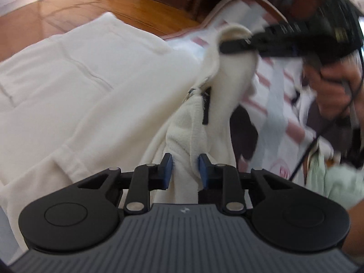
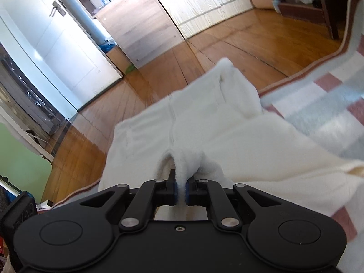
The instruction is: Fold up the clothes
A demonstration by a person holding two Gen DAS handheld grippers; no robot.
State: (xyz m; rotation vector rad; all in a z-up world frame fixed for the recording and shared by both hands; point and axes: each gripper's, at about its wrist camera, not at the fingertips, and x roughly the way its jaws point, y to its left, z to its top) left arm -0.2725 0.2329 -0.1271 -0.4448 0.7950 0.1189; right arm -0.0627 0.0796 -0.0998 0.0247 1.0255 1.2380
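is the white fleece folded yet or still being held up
Not folded: the white fleece is bunched and lifted, pinched by the right gripper and the left gripper above the striped blanket.

Garment point(image 1: 91, 86) on blanket point(image 1: 277, 104) btwn both tools; floor point(image 2: 227, 45) beyond; wardrobe point(image 2: 186, 6) behind floor.

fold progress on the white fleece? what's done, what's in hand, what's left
Done: nothing clearly folded; the white fleece garment lies bunched across the striped blanket. In hand: the right gripper is clamped on a fold of fleece, and the left gripper has fleece between its fingers near the zipper, jaws not fully closed. Left: spreading it flat, then all the folds.
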